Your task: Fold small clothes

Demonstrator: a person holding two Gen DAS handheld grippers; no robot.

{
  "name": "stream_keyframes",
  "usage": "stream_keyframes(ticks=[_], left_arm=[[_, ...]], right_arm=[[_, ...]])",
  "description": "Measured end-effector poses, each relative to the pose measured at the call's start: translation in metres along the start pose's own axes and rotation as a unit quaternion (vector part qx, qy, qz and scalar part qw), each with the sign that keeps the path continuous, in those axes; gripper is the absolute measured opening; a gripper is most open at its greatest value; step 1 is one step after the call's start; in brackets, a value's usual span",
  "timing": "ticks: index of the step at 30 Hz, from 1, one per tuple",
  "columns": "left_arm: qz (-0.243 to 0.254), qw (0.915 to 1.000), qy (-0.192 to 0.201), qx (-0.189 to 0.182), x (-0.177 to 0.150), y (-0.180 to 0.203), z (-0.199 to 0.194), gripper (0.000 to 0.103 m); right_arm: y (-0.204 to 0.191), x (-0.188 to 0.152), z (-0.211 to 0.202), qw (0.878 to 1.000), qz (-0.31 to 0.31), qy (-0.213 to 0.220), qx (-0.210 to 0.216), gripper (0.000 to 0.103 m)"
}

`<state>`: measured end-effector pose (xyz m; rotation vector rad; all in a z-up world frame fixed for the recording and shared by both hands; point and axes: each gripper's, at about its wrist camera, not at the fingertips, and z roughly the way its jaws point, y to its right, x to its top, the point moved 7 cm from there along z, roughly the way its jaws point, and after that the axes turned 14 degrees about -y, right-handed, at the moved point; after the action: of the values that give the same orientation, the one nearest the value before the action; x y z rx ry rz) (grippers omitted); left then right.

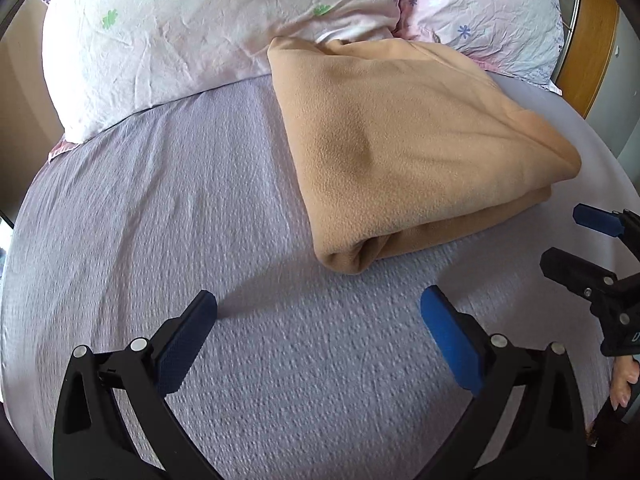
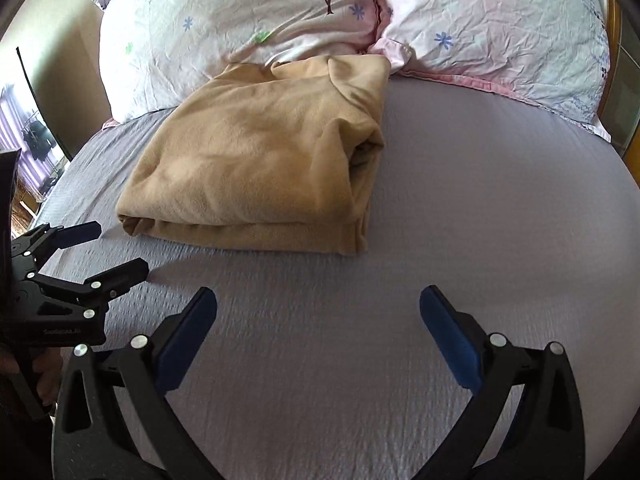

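A tan fleece garment (image 1: 416,152) lies folded into a thick rectangle on the lilac bed sheet (image 1: 200,220), its far edge against the pillows. It also shows in the right wrist view (image 2: 256,168). My left gripper (image 1: 318,300) is open and empty, a little short of the garment's near left corner. My right gripper (image 2: 318,300) is open and empty, short of the garment's near right corner. Each gripper shows in the other's view, the right one (image 1: 564,236) at the right edge and the left one (image 2: 120,248) at the left edge, both open.
Two pale floral pillows (image 1: 192,32) (image 2: 500,36) lie across the head of the bed. A wooden headboard (image 1: 588,48) stands at the far right. The bed's left edge meets a beige wall (image 2: 60,40).
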<state>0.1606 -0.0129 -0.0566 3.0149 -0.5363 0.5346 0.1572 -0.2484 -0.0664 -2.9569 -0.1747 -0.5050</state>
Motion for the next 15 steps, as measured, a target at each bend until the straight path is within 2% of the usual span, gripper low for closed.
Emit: stream_keyframes(ticks=[7, 15], left_arm=[[-0.005, 1.0, 0.007, 0.0, 0.0, -0.0018, -0.0015, 0.102], [-0.005, 1.0, 0.007, 0.0, 0.0001, -0.0017, -0.0013, 0.102]], right_arm=[[-0.0082, -0.0038, 0.0088, 0.998, -0.029, -0.02, -0.043, 0.101], [-0.0082, -0.003, 0.0092, 0.998, -0.031, -0.02, -0.042, 0.101]])
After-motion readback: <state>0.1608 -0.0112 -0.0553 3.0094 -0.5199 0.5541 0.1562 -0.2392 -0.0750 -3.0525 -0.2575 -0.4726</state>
